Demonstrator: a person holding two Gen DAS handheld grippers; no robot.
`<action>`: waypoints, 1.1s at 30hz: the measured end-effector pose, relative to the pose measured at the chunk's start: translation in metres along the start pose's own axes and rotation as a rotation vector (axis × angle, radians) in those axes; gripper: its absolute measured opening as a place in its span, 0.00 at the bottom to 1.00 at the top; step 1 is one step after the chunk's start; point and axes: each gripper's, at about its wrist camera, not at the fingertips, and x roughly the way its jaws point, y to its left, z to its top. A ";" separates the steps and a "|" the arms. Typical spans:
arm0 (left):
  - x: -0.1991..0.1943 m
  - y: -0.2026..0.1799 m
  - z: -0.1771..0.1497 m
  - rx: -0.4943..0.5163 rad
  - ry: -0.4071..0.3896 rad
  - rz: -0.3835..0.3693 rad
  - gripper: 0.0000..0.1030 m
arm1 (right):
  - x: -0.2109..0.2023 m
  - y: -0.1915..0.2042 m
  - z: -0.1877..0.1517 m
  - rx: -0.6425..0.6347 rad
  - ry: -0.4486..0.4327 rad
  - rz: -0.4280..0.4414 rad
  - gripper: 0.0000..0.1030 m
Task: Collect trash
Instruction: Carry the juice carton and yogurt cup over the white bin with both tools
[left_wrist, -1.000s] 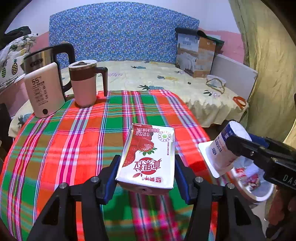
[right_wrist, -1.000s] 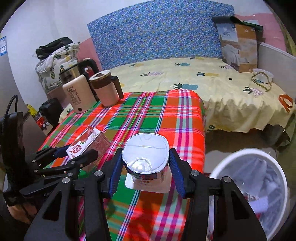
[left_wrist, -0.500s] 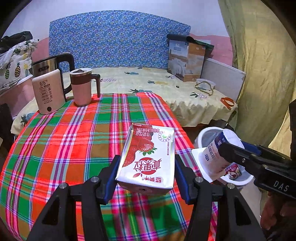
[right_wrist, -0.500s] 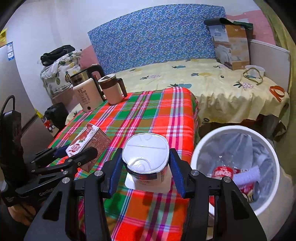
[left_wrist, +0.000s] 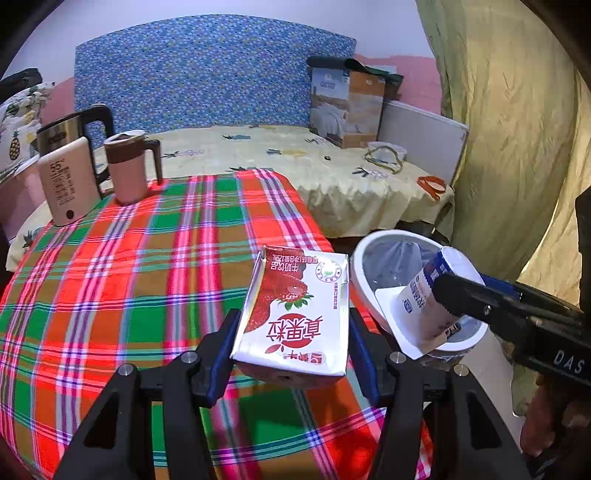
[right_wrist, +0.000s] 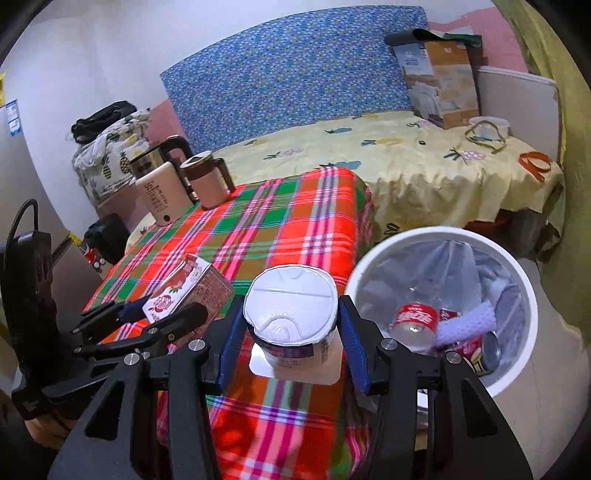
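My left gripper (left_wrist: 291, 347) is shut on a red and white strawberry milk carton (left_wrist: 295, 314), held above the plaid table's right part; the carton also shows in the right wrist view (right_wrist: 188, 291). My right gripper (right_wrist: 291, 332) is shut on a white yogurt cup (right_wrist: 291, 317) with a blue label, held upside down over the table's right edge, beside the bin. In the left wrist view the cup (left_wrist: 432, 299) hangs in front of the white trash bin (left_wrist: 369, 258). The bin (right_wrist: 524, 288) is lined with a plastic bag and holds red cans (right_wrist: 413, 317).
A plaid cloth covers the table (left_wrist: 110, 277). A kettle (left_wrist: 66, 177) and a pink mug (left_wrist: 129, 166) stand at its far left corner. A bed (left_wrist: 295, 162) with a yellow sheet lies behind, a curtain (left_wrist: 517, 129) hangs at the right.
Both grippers have moved right toward the bin with their loads. The bin has come into fuller view and the cup now hangs by its rim.
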 end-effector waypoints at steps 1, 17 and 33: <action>0.002 -0.003 0.000 0.004 0.004 -0.005 0.56 | -0.002 -0.003 -0.002 0.006 -0.002 -0.006 0.49; 0.045 -0.066 0.015 0.104 0.050 -0.121 0.56 | -0.018 -0.071 -0.012 0.139 -0.015 -0.134 0.49; 0.106 -0.116 0.019 0.180 0.148 -0.203 0.56 | -0.003 -0.124 -0.023 0.233 0.053 -0.226 0.50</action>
